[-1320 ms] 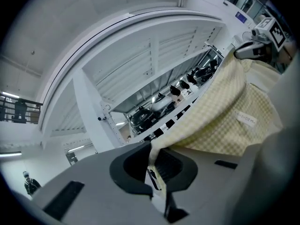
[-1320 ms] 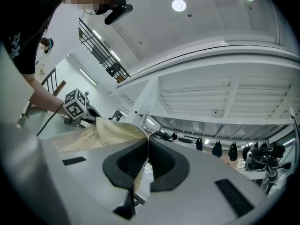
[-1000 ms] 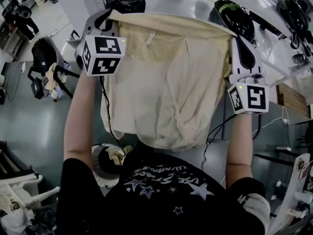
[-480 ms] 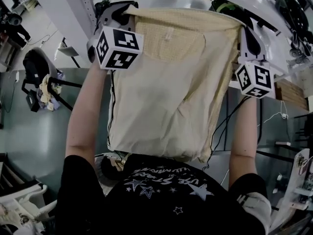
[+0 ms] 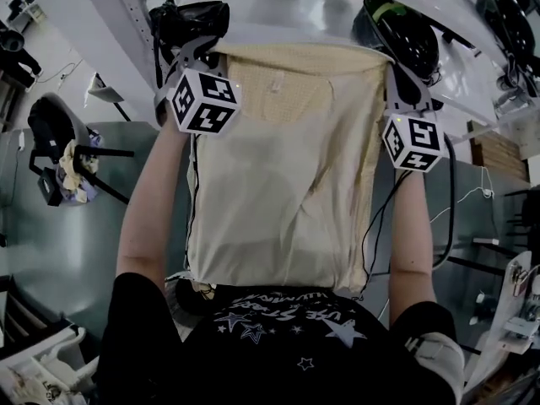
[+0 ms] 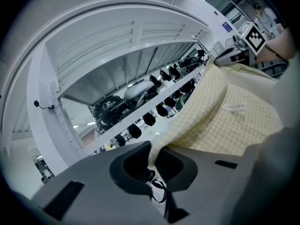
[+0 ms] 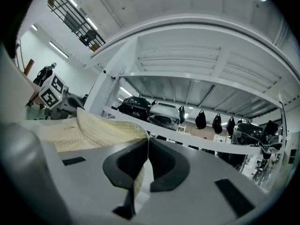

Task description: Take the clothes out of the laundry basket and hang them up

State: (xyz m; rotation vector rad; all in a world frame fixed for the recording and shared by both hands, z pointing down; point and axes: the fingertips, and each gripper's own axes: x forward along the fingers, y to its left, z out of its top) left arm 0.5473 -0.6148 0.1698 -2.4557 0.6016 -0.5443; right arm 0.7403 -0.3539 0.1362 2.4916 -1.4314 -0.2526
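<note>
A cream checked garment [image 5: 278, 184] hangs spread between my two grippers, in front of the person's chest. My left gripper [image 5: 215, 55] is shut on its upper left corner, and the cloth [image 6: 225, 121] runs out from between the pads. My right gripper [image 5: 391, 64] is shut on the upper right corner, with a fold of the cloth [image 7: 101, 128] pinched in the jaws. The top edge is pulled fairly taut just below a white rack beam [image 5: 287, 2]. The left gripper [image 6: 152, 156] and the right gripper [image 7: 146, 151] both point roughly level at the rack.
Black helmets [image 5: 396, 32] and a black bag [image 5: 190, 19] sit on the white rack. A black chair with cloth on it [image 5: 63, 154] stands at the left on the grey floor. Part of the laundry basket [image 5: 181, 285] shows behind the left arm. White plastic furniture [image 5: 42, 353] fills the lower left.
Both grippers have carried the garment forward toward the white rack and drawn slightly closer together. The lower edge, bunched before, now hangs straight and flat.
</note>
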